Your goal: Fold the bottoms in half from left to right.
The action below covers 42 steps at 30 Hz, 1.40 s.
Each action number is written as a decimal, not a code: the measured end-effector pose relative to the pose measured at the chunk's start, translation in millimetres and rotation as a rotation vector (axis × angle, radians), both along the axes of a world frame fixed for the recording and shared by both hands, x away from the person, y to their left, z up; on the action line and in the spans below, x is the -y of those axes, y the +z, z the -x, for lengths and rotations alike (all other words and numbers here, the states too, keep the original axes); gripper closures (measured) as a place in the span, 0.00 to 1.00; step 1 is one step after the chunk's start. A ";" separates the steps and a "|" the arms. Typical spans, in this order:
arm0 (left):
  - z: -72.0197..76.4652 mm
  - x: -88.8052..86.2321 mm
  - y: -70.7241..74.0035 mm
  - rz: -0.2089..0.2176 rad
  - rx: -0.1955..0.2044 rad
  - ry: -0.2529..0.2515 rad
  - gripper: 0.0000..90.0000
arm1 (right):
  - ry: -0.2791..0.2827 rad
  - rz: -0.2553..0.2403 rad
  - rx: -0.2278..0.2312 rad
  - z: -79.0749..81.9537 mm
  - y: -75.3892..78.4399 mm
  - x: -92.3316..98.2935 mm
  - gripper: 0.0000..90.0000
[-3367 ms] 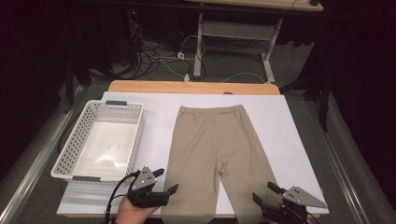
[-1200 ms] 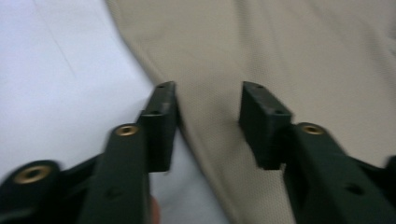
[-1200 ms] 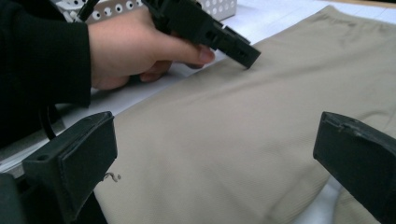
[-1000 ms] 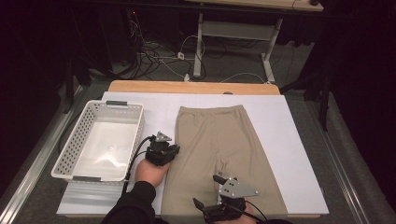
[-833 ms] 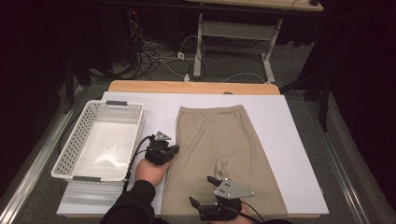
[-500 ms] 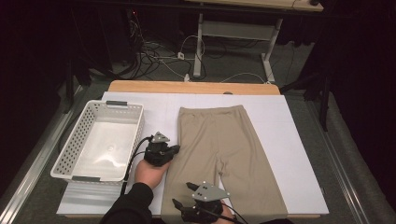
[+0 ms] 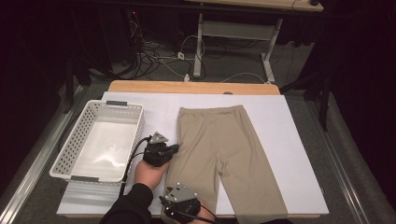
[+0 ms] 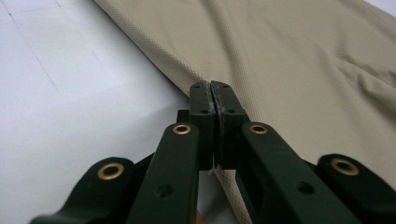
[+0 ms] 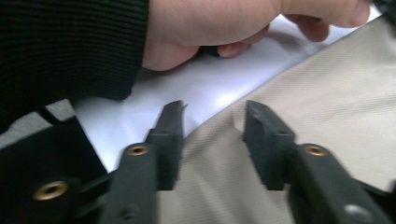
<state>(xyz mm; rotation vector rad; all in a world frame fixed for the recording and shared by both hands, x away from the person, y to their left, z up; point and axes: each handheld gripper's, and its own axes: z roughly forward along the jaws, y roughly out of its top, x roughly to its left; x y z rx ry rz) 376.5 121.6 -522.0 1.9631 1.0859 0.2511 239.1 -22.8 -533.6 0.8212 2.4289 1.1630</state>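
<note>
Left tongs [image 8: 212,100] clamp the shorts' [image 7: 224,144] edge beside bare table [image 7: 299,135].

The shorts [image 7: 224,149] are plain khaki-beige, with a fine woven dotted texture that shows in the left gripper view. They lie on a white table cover [image 7: 289,135], beyond which a strip of light wood tabletop [image 7: 191,87] shows. The basket [image 7: 74,144] is white with a lattice of small holes and grey handle tabs. Both grippers, left [image 7: 161,151] and right [image 7: 180,205], are black with brass-coloured rivets. The person's sleeve [image 9: 70,46] is black ribbed knit.
</note>
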 end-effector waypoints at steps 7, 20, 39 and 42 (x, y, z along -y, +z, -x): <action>0.2 2.6 0.0 -0.024 0.004 0.005 0.94 | -0.004 -0.019 -0.031 -7.0 1.2 8.0 1.00; 4.6 29.0 26.7 0.009 0.095 -0.013 0.95 | -0.003 -0.169 0.001 -4.6 36.2 57.0 1.00; -34.3 163.1 60.4 0.026 0.176 -0.208 0.95 | -0.298 -0.302 0.110 -3.3 70.1 232.3 1.00; -36.7 180.4 60.7 0.028 0.184 -0.236 0.95 | -0.343 -0.295 0.121 -1.8 67.9 254.0 1.00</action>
